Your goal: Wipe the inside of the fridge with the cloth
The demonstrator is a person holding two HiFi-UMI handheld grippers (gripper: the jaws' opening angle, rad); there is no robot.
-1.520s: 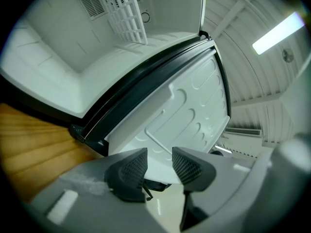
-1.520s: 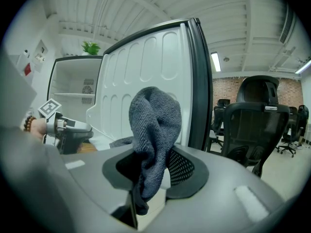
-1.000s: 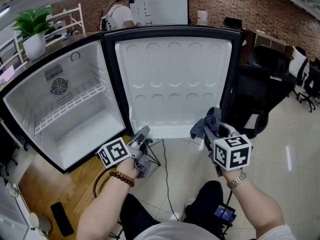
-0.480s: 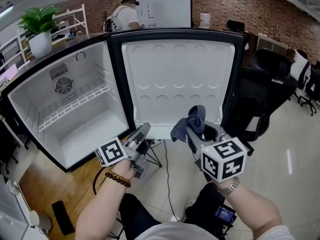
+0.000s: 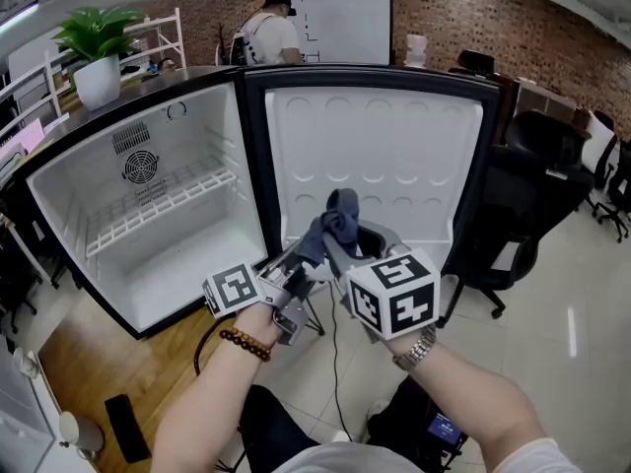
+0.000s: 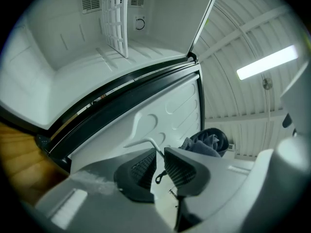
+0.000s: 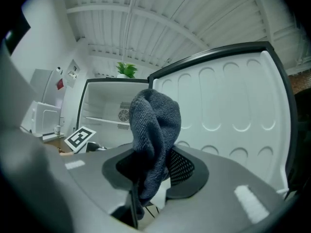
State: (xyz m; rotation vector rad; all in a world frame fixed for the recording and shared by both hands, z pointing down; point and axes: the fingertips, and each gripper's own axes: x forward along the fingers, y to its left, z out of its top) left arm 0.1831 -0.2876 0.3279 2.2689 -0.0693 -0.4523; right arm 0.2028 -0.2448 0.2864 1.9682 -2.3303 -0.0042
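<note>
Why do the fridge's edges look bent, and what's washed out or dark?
Head view: the wide lens bows the open white mini fridge, and glare streaks the glossy pale floor. Left gripper view: fisheye circle with black corners; the long ceiling strip light is blown out. Right gripper view: the dark blue-grey terry cloth is crisp, corners dark.

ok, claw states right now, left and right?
Left claw: empty, narrow gap left, jaws have just been closing.
Right claw: shut on the cloth.
</note>
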